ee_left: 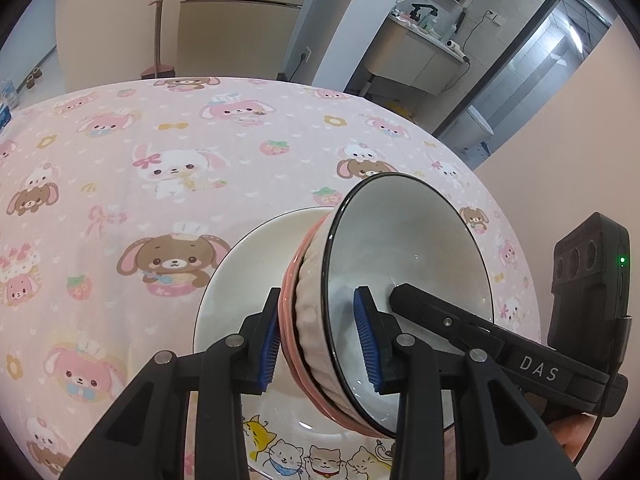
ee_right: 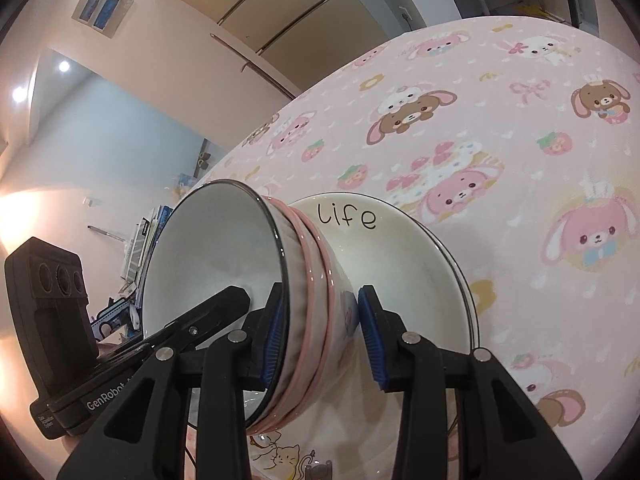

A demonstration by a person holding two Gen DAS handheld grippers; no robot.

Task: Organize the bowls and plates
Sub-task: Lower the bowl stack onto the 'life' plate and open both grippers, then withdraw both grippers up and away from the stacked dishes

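Observation:
A stack of nested bowls (ee_left: 412,248) is tipped on its side over a white plate (ee_left: 240,280) with cat drawings and the word "life". The inner bowl is white and ribbed with a black rim; pink-rimmed bowls (ee_left: 290,280) wrap it. My left gripper (ee_left: 318,342) is shut on the stack's wall, one blue pad inside and one outside. A finger (ee_left: 436,318) of my right gripper reaches into the bowl from the right. In the right wrist view, my right gripper (ee_right: 322,340) clamps the same stack (ee_right: 208,248) above the plate (ee_right: 400,256). The left gripper's finger (ee_right: 216,308) pokes into the bowl.
The plate rests on a table with a pink rabbit-print cloth (ee_left: 160,140). The cloth stretches far and left of the plate (ee_right: 520,140). Beyond the table's far edge stand a tall cabinet (ee_left: 240,20) and a washbasin unit (ee_left: 416,52). A hand (ee_left: 568,428) shows at the lower right.

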